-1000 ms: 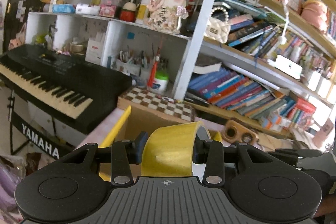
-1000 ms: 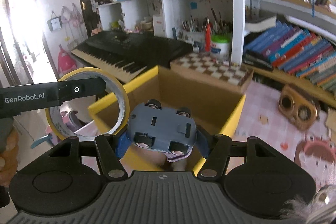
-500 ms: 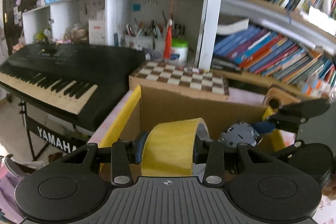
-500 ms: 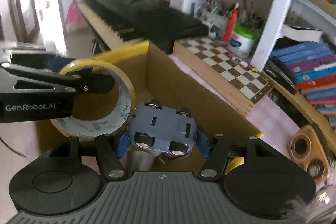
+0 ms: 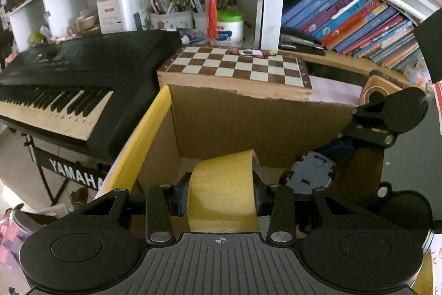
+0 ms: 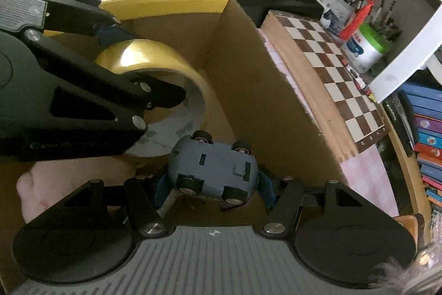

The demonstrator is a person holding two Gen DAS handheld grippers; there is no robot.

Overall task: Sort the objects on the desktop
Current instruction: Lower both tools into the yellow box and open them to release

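**Tape and car poised over the box**

The tape (image 5: 222, 188) sits clamped in the left gripper (image 5: 221, 198), and the car (image 6: 214, 169) is pinched upside down in the right gripper (image 6: 212, 184). Both hang inside the mouth of the box (image 5: 248, 123), beside the chessboard (image 5: 237, 65). The drop-off step looks in hand. Next, each gripper needs lowering, then its jaws parting.

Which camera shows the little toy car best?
The right wrist view: the toy car sits whole, wheels up, gripped by the right gripper. In the left wrist view, only part of it peeks out beside the tape roll.
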